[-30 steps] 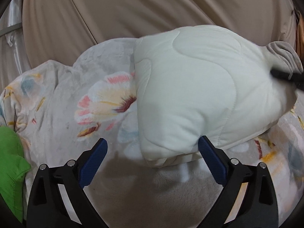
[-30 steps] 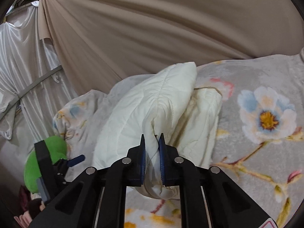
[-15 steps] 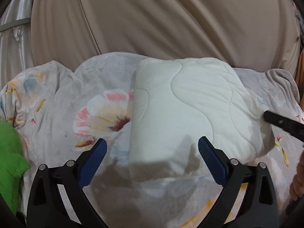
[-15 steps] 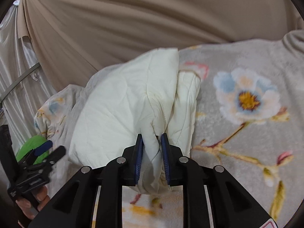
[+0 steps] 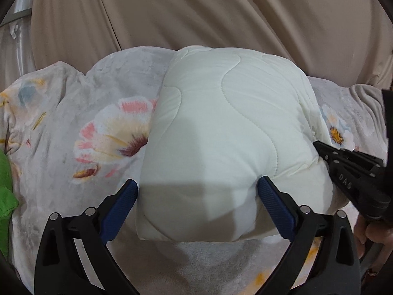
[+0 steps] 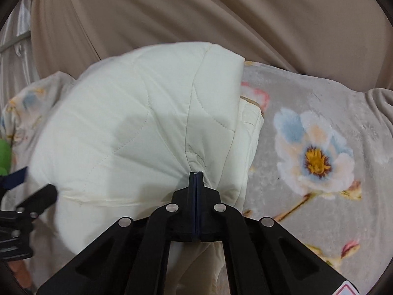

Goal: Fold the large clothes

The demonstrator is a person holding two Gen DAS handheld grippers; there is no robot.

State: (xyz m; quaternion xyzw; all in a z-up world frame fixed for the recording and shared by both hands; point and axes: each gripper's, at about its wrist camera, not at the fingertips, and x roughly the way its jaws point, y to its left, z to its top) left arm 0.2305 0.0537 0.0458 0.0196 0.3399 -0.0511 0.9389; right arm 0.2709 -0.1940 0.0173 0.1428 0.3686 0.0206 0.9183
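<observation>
Right tongs (image 6: pixel 196 173) now clamped together, folded quilt (image 5: pixel 221 132) lengthwise away from camera.

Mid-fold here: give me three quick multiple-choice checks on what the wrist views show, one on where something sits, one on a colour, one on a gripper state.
1. Where does the white quilted bundle lie?
A. on the floral blanket
B. on a bare wooden floor
C. inside a basket

2. What colour are the left gripper pads?
A. red
B. blue
C. yellow

3. How do the right gripper jaws stand?
A. wide open, clear of the bundle
B. shut together at the bundle's edge
C. out of view

Answers: 1 A, blanket flowers show on both sides of the bundle. 2 B, both ribbed pads are blue. 3 B, the right wrist view shows no gap between them, tips against puckered fabric.
</observation>
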